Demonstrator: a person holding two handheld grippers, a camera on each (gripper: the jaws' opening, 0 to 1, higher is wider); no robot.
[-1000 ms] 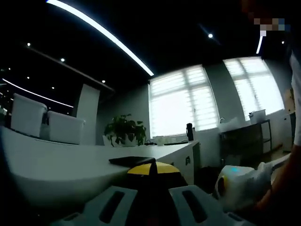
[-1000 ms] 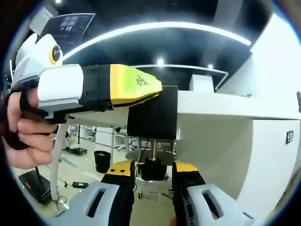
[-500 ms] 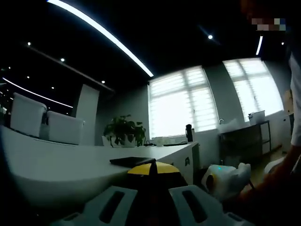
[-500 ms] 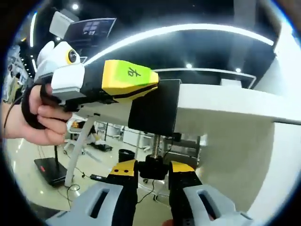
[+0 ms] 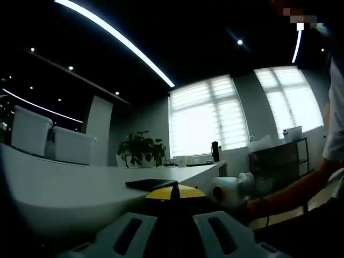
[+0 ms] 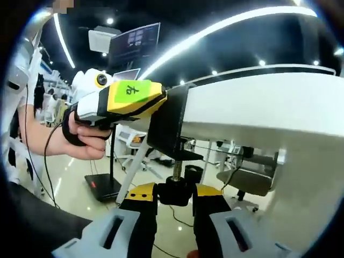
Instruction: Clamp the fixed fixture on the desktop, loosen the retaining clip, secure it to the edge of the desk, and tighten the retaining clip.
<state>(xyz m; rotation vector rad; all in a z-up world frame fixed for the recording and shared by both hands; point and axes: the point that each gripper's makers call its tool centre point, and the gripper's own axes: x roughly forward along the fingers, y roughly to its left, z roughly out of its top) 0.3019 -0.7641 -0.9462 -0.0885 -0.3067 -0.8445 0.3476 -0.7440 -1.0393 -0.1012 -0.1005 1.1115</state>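
The black clamp fixture [image 6: 167, 126] sits over the edge of the white desk [image 6: 258, 107], with its screw [image 6: 176, 169] hanging down below. My right gripper [image 6: 176, 194] is shut on the black knob [image 6: 174, 188] at the screw's lower end. From the left, my left gripper [image 6: 159, 102], yellow-tipped and held by a hand [image 6: 80, 141], is shut on the fixture's top. In the left gripper view, the left gripper [image 5: 174, 193] pinches the fixture's flat black plate [image 5: 152, 184] on the desk top [image 5: 64, 188]. The right gripper's white body [image 5: 230, 191] shows beside the desk edge.
White boxes [image 5: 54, 142] and a potted plant [image 5: 141, 149] stand far back on the desk. Below the desk are its white leg [image 6: 137, 166], an office chair [image 6: 244, 180] and open floor. A person's arm [image 5: 293, 191] reaches in from the right.
The right gripper has swung around under the desk edge with the knob still in its jaws, and its body has come closer in the left gripper view. The left gripper has kept still.
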